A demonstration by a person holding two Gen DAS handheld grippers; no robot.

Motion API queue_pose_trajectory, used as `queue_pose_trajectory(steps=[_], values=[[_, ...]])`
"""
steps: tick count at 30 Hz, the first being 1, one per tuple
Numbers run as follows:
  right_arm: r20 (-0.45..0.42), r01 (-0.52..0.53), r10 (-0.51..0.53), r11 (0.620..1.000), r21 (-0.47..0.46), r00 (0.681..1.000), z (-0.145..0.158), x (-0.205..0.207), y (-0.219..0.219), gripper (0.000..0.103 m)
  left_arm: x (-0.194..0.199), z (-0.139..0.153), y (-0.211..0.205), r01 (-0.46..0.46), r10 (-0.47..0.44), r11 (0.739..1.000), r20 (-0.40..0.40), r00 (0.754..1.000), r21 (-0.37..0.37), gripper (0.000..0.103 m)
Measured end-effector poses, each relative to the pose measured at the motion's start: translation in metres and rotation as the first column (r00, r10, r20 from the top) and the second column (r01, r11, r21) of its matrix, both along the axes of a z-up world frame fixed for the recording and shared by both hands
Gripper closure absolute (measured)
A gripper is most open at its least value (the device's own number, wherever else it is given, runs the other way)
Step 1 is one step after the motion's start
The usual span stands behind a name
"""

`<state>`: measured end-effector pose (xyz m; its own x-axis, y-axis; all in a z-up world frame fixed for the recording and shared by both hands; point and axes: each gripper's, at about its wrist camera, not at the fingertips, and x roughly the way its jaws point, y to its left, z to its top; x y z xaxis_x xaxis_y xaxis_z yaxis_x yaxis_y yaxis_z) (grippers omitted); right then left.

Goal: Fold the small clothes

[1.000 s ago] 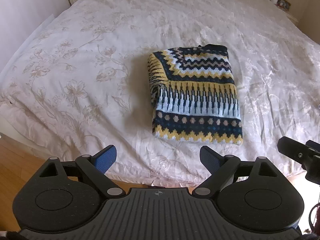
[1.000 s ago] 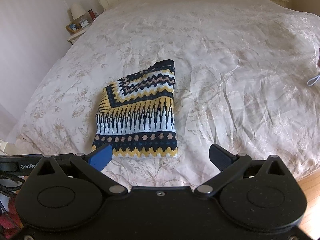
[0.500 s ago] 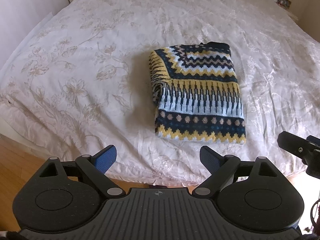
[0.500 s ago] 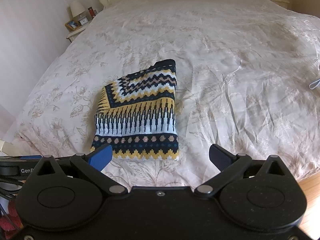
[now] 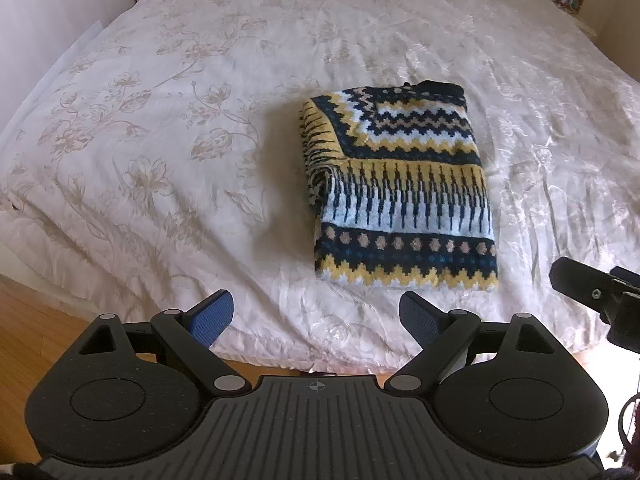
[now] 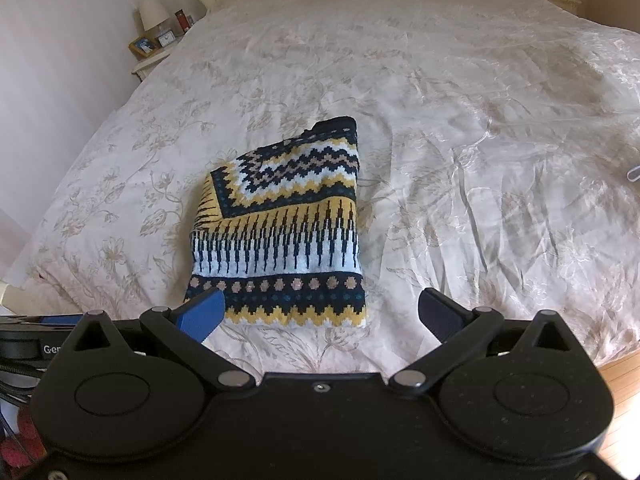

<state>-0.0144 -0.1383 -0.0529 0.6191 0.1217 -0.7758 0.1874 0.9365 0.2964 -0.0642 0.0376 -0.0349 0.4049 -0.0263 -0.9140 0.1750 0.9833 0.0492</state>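
A folded knit sweater [image 5: 400,188] in navy, yellow and white zigzag bands lies flat on the cream floral bedspread [image 5: 160,140]; it also shows in the right wrist view [image 6: 284,236]. My left gripper [image 5: 316,314] is open and empty, held over the bed's near edge, short of the sweater's bottom hem. My right gripper [image 6: 320,312] is open and empty, just in front of the sweater's near hem; its left blue pad [image 6: 202,314] overlaps the hem's left corner in view. The right gripper's body [image 5: 596,296] shows at the left view's right edge.
The bedspread [image 6: 480,140] covers a wide bed. A nightstand [image 6: 154,54] with a lamp and frames stands at the far left. A wood floor [image 5: 24,336] lies below the bed's near edge. A white cord [image 6: 634,172] lies at the right edge.
Both grippers have drifted slightly back and up, so the sweater sits a little lower in each view. The sweater itself has not moved and both grippers stay open.
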Motion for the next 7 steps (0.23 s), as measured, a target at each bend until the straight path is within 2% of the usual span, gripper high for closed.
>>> queue_pose_trajectory(steps=[7], values=[[-0.016, 0.004, -0.004, 1.0, 0.004, 1.0, -0.0043, 0.0085, 0.0024, 0.001, 0.0096, -0.0029, 0.0026, 0.003, -0.003, 1.0, -0.013, 1.0, -0.001, 0.018]])
